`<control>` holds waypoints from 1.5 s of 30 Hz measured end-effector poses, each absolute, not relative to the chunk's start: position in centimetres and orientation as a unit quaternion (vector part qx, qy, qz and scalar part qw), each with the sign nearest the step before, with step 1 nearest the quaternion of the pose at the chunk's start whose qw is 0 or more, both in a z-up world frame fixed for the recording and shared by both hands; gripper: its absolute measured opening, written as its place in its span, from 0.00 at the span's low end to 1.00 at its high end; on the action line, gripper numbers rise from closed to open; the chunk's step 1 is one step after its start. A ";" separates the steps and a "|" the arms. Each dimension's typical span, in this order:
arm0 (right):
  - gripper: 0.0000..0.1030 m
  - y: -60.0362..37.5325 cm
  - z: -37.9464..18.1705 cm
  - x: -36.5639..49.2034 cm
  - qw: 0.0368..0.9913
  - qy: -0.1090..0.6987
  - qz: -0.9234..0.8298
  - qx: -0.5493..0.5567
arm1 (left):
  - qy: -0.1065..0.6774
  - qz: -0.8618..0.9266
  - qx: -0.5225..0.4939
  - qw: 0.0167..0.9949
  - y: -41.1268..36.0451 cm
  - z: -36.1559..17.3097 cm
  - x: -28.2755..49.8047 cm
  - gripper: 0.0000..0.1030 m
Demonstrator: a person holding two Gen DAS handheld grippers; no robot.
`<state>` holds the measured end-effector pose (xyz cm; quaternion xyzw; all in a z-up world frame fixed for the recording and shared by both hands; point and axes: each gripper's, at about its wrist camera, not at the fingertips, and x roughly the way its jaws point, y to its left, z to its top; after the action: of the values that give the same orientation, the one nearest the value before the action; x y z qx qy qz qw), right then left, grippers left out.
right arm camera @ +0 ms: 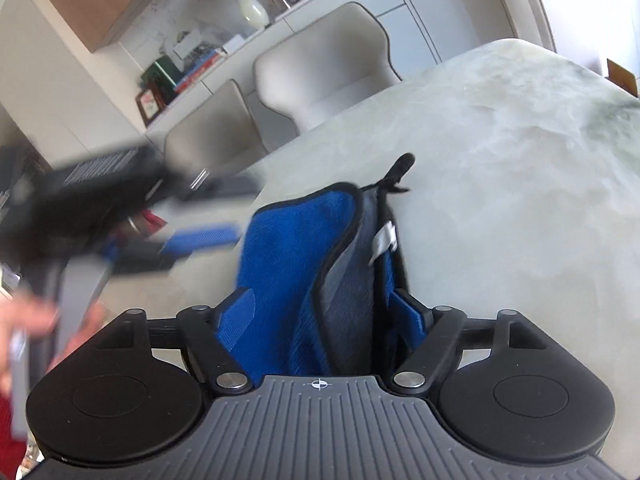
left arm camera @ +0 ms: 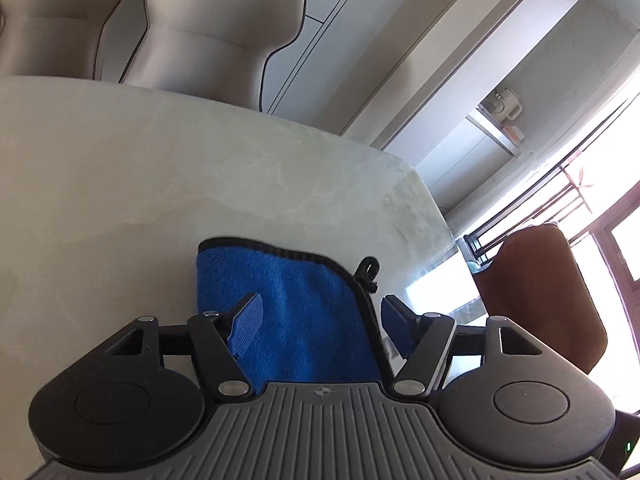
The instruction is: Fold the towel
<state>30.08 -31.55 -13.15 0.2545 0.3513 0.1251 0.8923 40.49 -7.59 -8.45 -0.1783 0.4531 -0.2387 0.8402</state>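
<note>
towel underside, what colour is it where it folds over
Grey, against the blue top face of the towel, with black edging. The right wrist view shows it best.

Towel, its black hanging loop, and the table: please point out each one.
towel (left arm camera: 296, 312), left wrist view, blue middle of the cloth.
hanging loop (left arm camera: 370, 270), left wrist view, black loop at its corner.
table (left arm camera: 160, 184), left wrist view, bare marble top.

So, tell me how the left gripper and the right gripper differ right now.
The left gripper is open over the flat blue towel on the table, while the right gripper has bunched towel between its fingers. Left shows only blue; right also shows the towel's grey side. Both have blue pads.
</note>
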 end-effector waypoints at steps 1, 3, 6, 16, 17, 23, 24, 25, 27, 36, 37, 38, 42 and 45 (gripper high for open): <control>0.26 -31.8 -13.3 30.7 0.890 0.355 0.131 0.255 | 0.456 -0.240 -0.181 0.838 -7.2 -8.8 40.0 0.67; 0.12 -32.3 -13.7 31.8 0.880 0.369 0.139 0.265 | 0.463 -0.242 -0.189 0.831 -6.5 -9.7 38.8 0.67; 0.12 -32.5 -13.4 31.9 0.881 0.373 0.138 0.256 | 0.470 -0.251 -0.203 0.821 -6.2 -10.6 37.9 0.67; 0.11 -32.9 -13.2 31.1 0.893 0.372 0.102 0.234 | 0.462 -0.280 -0.176 0.823 -7.8 -10.6 36.7 0.71; 0.11 -32.8 -12.9 31.0 0.897 0.367 0.097 0.228 | 0.462 -0.282 -0.172 0.823 -7.9 -10.6 36.6 0.71; 0.13 -33.2 -12.1 30.8 0.891 0.388 0.092 0.216 | 0.457 -0.291 -0.147 0.828 -8.4 -10.5 35.6 0.72; 0.15 -33.3 -12.0 30.4 0.888 0.386 0.101 0.227 | 0.455 -0.291 -0.142 0.830 -8.5 -10.5 35.4 0.72; 0.21 -33.5 -11.9 29.8 0.885 0.386 0.110 0.238 | 0.454 -0.291 -0.136 0.831 -8.5 -10.4 35.2 0.72; 0.34 -33.4 -11.8 28.7 0.881 0.388 0.118 0.242 | 0.451 -0.291 -0.126 0.835 -8.7 -10.4 34.8 0.72; 0.35 -32.5 -12.1 26.1 0.880 0.398 0.125 0.227 | 0.436 -0.292 -0.079 0.848 -9.3 -10.4 33.1 0.76; 0.35 -32.2 -11.8 26.0 0.882 0.397 0.128 0.220 | 0.435 -0.292 -0.076 0.849 -9.3 -10.3 33.0 0.76; 0.35 -32.0 -11.6 26.0 0.883 0.397 0.128 0.214 | 0.436 -0.291 -0.080 0.848 -9.1 -10.3 33.0 0.76; 0.35 -31.7 -11.7 26.0 0.884 0.398 0.135 0.204 | 0.435 -0.289 -0.092 0.848 -8.8 -10.2 32.8 0.76; 0.31 -31.4 -12.0 26.5 0.885 0.398 0.143 0.195 | 0.436 -0.288 -0.086 0.848 -8.9 -10.2 32.8 0.76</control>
<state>26.49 -31.41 -12.03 0.1945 0.3977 0.1429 0.8852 32.77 -8.90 -10.24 -0.0856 0.4359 -0.2882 0.8483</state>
